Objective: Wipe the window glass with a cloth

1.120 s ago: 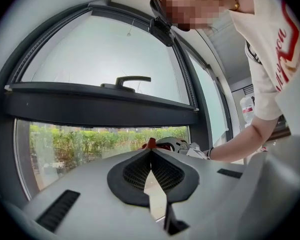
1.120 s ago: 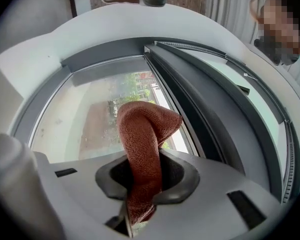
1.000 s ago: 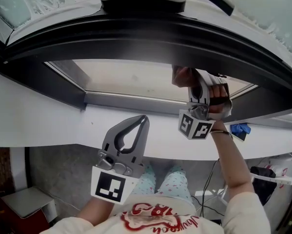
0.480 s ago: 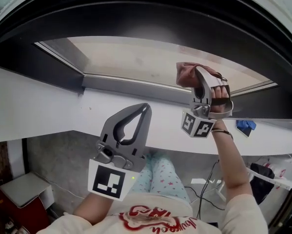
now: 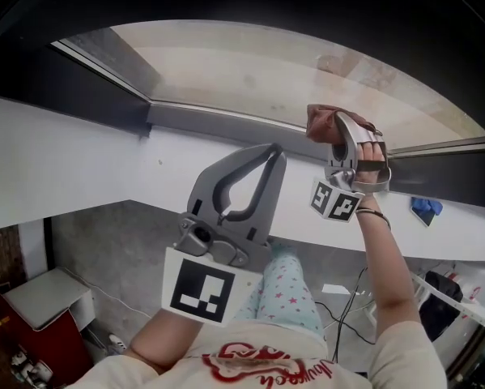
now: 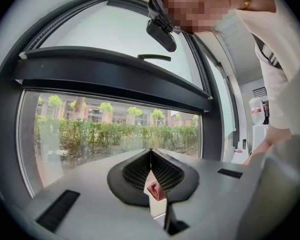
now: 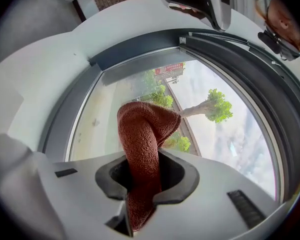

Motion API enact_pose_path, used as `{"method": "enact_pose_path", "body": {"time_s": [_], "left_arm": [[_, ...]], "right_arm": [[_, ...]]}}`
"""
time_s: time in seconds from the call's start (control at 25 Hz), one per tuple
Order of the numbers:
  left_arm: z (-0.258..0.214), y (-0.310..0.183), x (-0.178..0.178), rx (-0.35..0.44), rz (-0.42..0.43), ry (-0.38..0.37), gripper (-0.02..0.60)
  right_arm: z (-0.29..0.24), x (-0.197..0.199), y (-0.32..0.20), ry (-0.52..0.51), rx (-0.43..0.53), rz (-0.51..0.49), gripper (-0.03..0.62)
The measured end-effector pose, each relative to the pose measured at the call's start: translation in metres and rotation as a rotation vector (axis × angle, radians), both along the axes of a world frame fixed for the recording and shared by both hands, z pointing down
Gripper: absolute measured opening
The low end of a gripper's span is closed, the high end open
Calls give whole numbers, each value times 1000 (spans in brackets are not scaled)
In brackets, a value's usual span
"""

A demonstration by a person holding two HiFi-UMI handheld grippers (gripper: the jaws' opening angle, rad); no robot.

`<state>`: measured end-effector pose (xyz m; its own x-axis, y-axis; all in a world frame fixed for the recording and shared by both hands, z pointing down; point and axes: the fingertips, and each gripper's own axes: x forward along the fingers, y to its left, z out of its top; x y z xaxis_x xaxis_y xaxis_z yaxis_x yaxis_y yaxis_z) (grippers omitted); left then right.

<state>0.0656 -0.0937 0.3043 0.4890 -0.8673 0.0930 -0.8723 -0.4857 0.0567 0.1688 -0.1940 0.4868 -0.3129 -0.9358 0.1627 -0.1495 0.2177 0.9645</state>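
Observation:
A reddish-brown cloth [image 5: 327, 120] sticks up out of my right gripper [image 5: 345, 133], which is shut on it. The cloth's tip rests against the window glass [image 5: 250, 67] close to the pane's lower edge on the right. In the right gripper view the cloth [image 7: 143, 134] rises from between the jaws of the right gripper [image 7: 142, 165] and folds over in front of the glass [image 7: 215, 139]. My left gripper [image 5: 268, 154] is shut with nothing in it; it hovers over the white sill, left of the right gripper. The left gripper [image 6: 151, 153] faces the glass [image 6: 89, 129].
A dark window frame [image 5: 104, 108] borders the pane, with a white sill [image 5: 72, 164] below it. A blue object [image 5: 427, 209] lies on the sill at the right. A red-and-white box [image 5: 40, 322] and cables [image 5: 351, 314] are on the floor below.
The right gripper has carried the cloth from the top of the pane down to its lower edge. The left gripper has risen a little. More of the glass is in view.

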Motion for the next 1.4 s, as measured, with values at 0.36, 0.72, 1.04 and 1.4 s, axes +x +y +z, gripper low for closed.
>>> {"method": "enact_pose_path", "body": {"time_s": [0.36, 0.72, 1.04, 1.4], "left_arm": [[12, 7, -11, -33, -1, -10, 21], [29, 10, -19, -61, -10, -20, 21], [37, 5, -18, -77, -21, -18, 21], [39, 14, -23, -81, -46, -42, 21]], "right_arm": [[77, -4, 2, 37, -114, -4, 87], [124, -6, 1, 60, -175, -12, 87], [162, -5, 0, 72, -263, 8, 91], [193, -6, 1, 90, -342, 17, 91]]}}
